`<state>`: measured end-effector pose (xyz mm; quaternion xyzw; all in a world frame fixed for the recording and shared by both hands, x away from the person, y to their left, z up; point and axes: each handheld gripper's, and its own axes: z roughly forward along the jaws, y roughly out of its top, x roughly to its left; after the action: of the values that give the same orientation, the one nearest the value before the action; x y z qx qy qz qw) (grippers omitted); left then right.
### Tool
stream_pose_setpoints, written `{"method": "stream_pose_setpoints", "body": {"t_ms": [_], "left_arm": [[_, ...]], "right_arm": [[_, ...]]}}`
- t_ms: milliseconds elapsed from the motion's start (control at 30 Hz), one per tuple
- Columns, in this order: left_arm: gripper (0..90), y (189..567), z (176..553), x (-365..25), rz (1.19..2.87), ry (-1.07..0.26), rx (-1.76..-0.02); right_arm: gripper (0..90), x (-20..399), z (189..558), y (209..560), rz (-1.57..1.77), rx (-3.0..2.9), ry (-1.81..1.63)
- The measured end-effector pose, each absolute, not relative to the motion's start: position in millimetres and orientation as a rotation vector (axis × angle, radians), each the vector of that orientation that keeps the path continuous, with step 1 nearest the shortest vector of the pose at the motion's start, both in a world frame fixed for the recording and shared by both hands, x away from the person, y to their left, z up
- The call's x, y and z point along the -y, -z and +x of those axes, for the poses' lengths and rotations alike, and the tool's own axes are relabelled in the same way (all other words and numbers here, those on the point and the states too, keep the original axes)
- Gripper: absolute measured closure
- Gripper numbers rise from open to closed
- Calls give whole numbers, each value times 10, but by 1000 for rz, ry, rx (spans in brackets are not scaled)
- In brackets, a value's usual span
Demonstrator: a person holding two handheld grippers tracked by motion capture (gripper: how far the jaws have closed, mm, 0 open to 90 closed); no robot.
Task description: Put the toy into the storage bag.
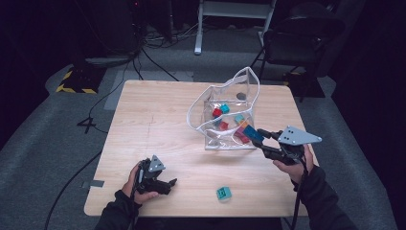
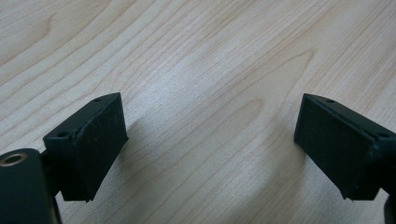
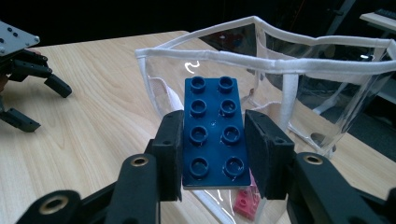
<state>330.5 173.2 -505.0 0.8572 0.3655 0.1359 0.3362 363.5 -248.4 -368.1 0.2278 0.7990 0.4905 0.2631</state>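
Observation:
A clear plastic bag (image 1: 225, 117) with a white rim stands open on the wooden table (image 1: 153, 124), holding several red, teal and orange bricks. My right gripper (image 1: 261, 139) is shut on a dark blue eight-stud brick (image 3: 214, 133), held beside the bag's near right wall (image 3: 261, 65). A teal brick (image 1: 223, 192) lies alone near the table's front edge. My left gripper (image 1: 168, 184) rests low at the front left, open, with bare wood between its jaws (image 2: 210, 135).
A pink brick (image 3: 246, 203) shows through the bag wall under the blue one. A dark chair (image 1: 297, 38) and a white frame (image 1: 230, 19) stand beyond the table's far edge. Cables run across the grey floor at left.

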Motion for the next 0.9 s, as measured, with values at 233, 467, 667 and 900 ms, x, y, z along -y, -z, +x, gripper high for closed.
{"method": "stream_pose_setpoints", "body": {"t_ms": [233, 467, 667, 900], "left_arm": [[96, 5050, 3305, -1732, 2235, -354, -953], [96, 5049, 3304, -1732, 2236, -354, -955], [96, 5049, 3304, -1732, 2236, -354, -954], [96, 5049, 3304, -1732, 2236, -354, -954]], "right_arm": [[598, 2443, 3629, 3571, 590, -2141, -1328], [598, 2417, 3698, 3425, 586, -2112, -1353], [597, 2411, 3793, 3317, 603, -2097, -1387], [597, 2354, 3874, 3240, 621, -2084, -1359]]}}
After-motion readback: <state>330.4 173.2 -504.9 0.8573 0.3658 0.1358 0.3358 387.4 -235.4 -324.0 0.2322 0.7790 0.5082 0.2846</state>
